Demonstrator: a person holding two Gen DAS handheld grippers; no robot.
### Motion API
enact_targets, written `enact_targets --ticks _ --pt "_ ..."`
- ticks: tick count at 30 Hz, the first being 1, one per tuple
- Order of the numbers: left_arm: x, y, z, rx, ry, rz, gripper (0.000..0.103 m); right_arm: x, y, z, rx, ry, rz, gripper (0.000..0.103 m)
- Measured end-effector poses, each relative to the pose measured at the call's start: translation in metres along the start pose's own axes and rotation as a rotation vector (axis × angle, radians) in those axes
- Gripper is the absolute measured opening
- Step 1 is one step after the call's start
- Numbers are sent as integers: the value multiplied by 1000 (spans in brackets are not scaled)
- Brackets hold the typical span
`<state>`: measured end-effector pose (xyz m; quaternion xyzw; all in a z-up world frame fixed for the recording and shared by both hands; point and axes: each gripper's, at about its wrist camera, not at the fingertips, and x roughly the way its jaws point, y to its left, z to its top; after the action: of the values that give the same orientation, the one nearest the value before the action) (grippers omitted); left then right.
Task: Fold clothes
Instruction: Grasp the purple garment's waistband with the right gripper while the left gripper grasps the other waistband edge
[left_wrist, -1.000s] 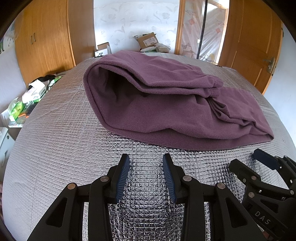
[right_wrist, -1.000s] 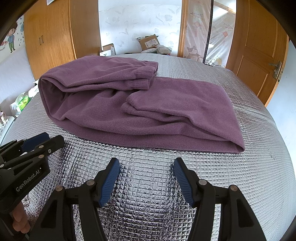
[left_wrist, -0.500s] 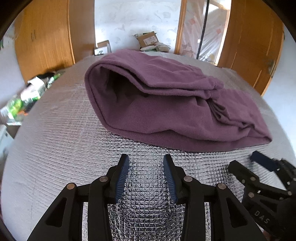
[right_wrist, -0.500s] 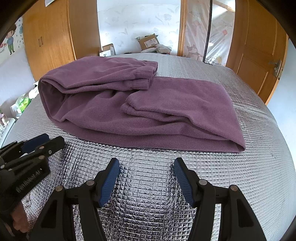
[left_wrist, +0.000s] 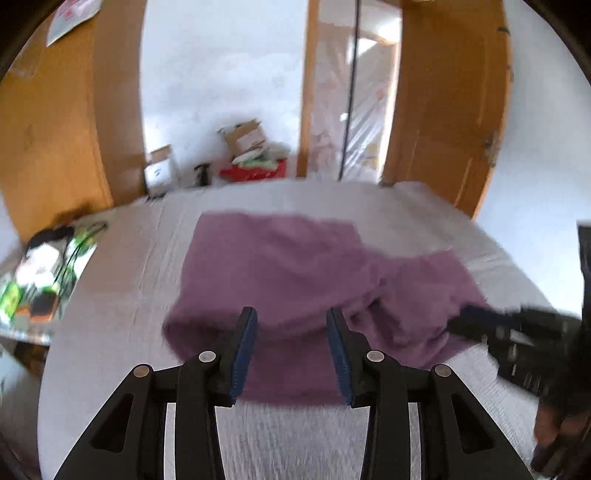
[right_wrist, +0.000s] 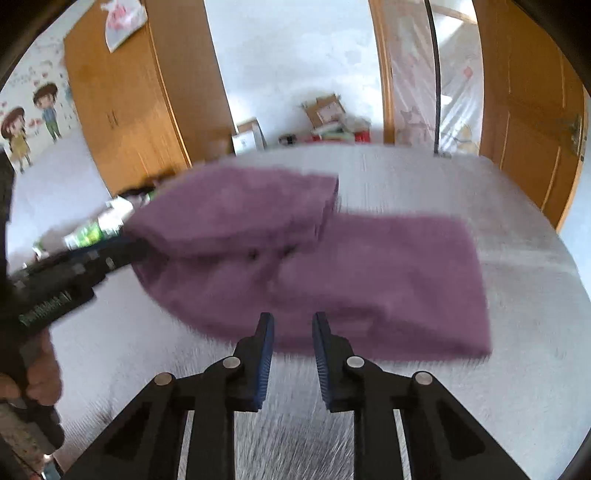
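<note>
Left gripper (left_wrist: 291, 354): jaws parted, blue pads (left_wrist: 243, 354) empty, tips over the near edge of the purple fleece garment (left_wrist: 295, 280); contact cannot be judged through the motion blur. Right gripper (right_wrist: 292, 360): jaws parted by a narrower gap, nothing between them, tips at the garment's near hem. Writing: white lettering on the side of the left gripper's body, seen in the right wrist view, is too smeared to read; a printed label on the cardboard box (right_wrist: 325, 110) beyond the bed is also illegible. Cartoon figure stickers (right_wrist: 31, 122) sit on the wall at left. Garment: purple, soft fleece, lying folded on the silver quilted bed cover (right_wrist: 517, 258), roughly mid-bed. Its left part is bulkier, a thick rounded fold stacked on top; its right part is a flatter rectangular panel. A hand (right_wrist: 33, 373) grips the left gripper's handle at the left edge of the right wrist view.
</note>
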<state>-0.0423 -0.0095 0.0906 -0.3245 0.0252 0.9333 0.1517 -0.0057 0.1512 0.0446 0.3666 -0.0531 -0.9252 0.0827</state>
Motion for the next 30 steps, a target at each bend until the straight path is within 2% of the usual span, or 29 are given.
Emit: enact_targets --ticks 3,5,7,10,12,14,16,21,23,24,27,30 --pt "-2 -1 20 15 -40 -34 41 -8 -13 42 22 -43 33 22" --pt "2 -5 30 33 -40 -39 41 -9 -18 65 26 -58 64 22" --pt "7 -6 30 46 -40 -40 41 2 -23 78 34 -36 85 22" --pt "27 -3 25 60 7 -42 41 30 -28 78 58 49 88 23" --pt "35 1 19 50 28 -83 41 46 -31 73 61 78 75 23" --pt "42 2 15 70 39 -97 41 64 -35 69 80 106 108 26" --pt "49 -1 11 104 55 -96 41 74 -37 66 99 129 140 36" --pt "58 -7 5 149 79 -119 41 97 -39 68 133 165 178 36" --pt "61 -10 3 165 86 -128 41 98 -41 71 168 156 212 26" --pt "63 -11 2 172 89 -132 41 97 -40 72 174 145 218 26" --pt "64 -11 2 183 83 -129 41 92 -35 81 155 106 237 9" --pt "62 -12 5 190 67 -124 41 82 -28 97 154 61 294 8"
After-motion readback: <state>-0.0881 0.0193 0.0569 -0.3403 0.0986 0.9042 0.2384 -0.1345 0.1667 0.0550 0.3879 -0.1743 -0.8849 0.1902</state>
